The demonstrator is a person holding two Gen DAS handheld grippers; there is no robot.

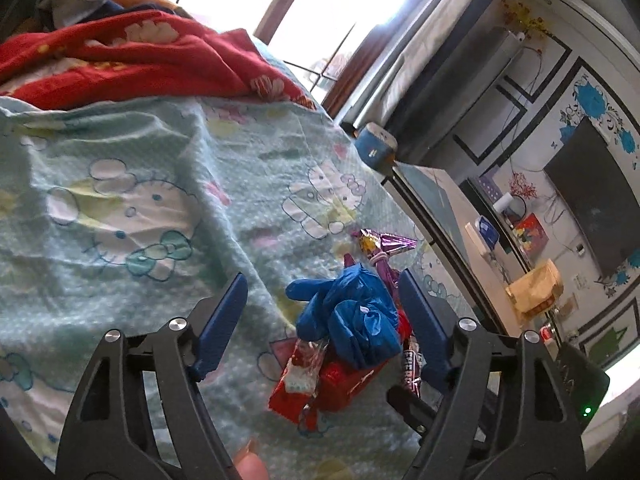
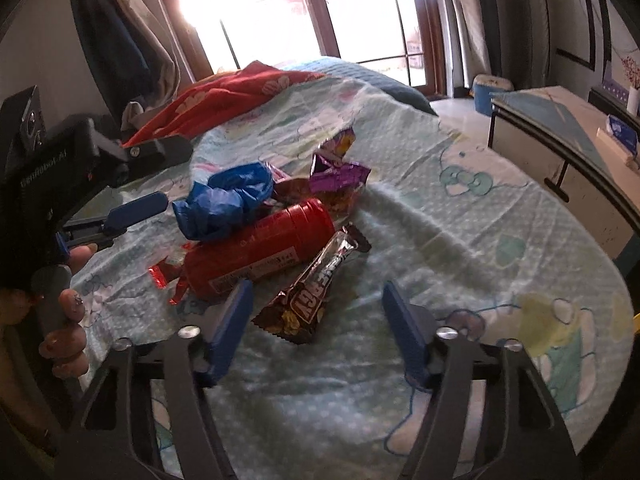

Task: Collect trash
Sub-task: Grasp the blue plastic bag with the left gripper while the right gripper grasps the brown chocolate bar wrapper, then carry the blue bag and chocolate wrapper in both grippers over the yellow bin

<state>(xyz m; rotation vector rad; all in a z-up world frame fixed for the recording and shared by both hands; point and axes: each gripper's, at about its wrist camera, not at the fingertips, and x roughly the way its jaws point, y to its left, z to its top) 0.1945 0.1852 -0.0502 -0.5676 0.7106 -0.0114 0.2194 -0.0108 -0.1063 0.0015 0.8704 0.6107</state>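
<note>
Trash: a small heap on the bed sheet (image 2: 460, 216), catalogued from my side outward.

Nearest, between my right tongs (image 2: 318, 308), which stand wide and hold nothing: brown snack bar wrapper (image 2: 316, 284). Crinkly film, light, likely slippery; I judge a pinch across its middle best.

Next: red canister (image 2: 260, 244), lying on its side, touching the wrapper's far end. Rigid, round, apt to roll; I would take it across the body. Red foil scraps (image 2: 166, 276) lie at its left end.

On the canister: crumpled blue gloves (image 2: 224, 204). Soft and limp, so any fold gives a hold.

Beyond: purple foil wrappers (image 2: 338, 168), torn open, featherweight.

Far: red blanket (image 2: 228, 96), window behind it.

Left tongs (image 1: 322, 292): wide, holding nothing, the gloves just ahead between the two fingers.

View notes: the right camera shows the canister's full length and the bar wrapper; the left camera hides most of both under the gloves, but alone shows the wall television (image 1: 588, 196). Only the right view shows the counter (image 2: 560, 120) plainly.
</note>
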